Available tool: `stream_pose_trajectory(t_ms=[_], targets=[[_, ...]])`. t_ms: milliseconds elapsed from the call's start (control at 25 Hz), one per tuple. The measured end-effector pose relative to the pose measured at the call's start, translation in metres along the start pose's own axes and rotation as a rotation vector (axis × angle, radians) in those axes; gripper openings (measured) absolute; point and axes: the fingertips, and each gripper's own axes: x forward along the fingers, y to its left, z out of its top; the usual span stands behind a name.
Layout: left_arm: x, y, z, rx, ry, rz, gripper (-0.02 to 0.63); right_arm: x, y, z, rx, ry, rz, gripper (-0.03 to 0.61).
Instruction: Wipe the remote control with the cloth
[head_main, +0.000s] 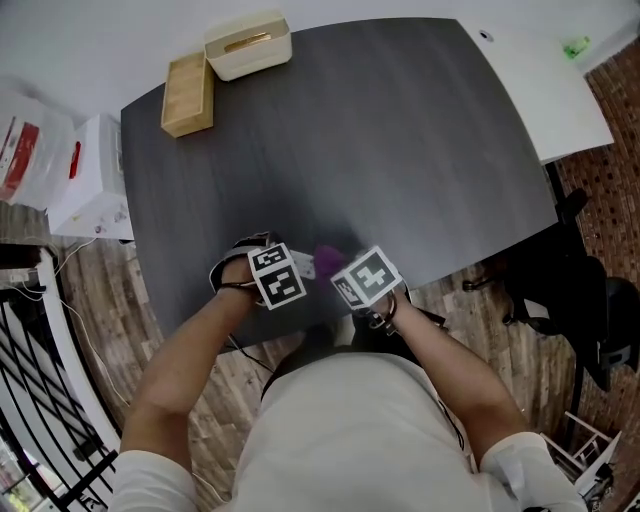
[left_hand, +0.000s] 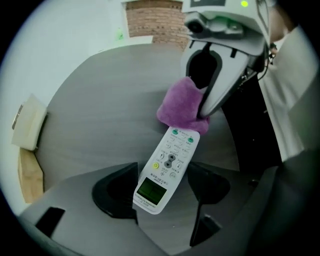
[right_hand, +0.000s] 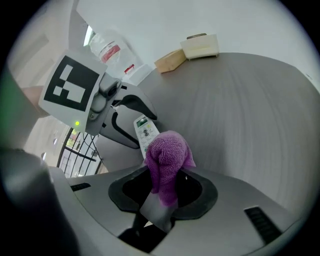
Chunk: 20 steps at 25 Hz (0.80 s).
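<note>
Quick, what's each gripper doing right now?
The left gripper is closed, holding the remote control.
The right gripper is closed, holding the cloth.

Dark grey wood-grain table with rounded corners (head_main: 400, 150), matte top. White tabletop (head_main: 545, 90) butts against its far right corner. Low white unit (head_main: 95, 185) just beside the table's left edge. Brown wood-plank floor (head_main: 95, 300) left and near side; reddish brick-pattern surface (head_main: 622, 140) at right. Black office chair (head_main: 590, 300) near the right edge. Black metal railing (head_main: 30, 400) lower left. Even, diffuse light.
</note>
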Motion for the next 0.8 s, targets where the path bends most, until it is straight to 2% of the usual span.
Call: stream_pose_trajectory(t_ms=[120, 320, 440, 560, 640, 800], targets=[[0.000, 0.001, -0.001, -0.015, 0.004, 0.008, 0.316, 0.002, 0.012, -0.007, 0.007, 0.015, 0.028, 0.121], [0.001, 0.001, -0.002, -0.012, 0.006, 0.009, 0.316, 0.005, 0.036, -0.026, 0.040, 0.056, 0.126, 0.121], [0.002, 0.001, -0.001, -0.022, 0.005, 0.013, 0.316, 0.004, 0.052, -0.039, 0.019, 0.103, 0.203, 0.121], [0.001, 0.004, 0.001, -0.087, -0.020, 0.013, 0.316, 0.002, 0.069, -0.051, -0.041, 0.155, 0.271, 0.121], [0.000, 0.005, 0.001, -0.112, -0.027, 0.012, 0.316, 0.003, 0.066, -0.048, -0.056, 0.134, 0.239, 0.121], [0.000, 0.002, 0.001, -0.137, -0.021, -0.001, 0.316, 0.005, 0.045, -0.029, 0.002, 0.057, 0.149, 0.121]])
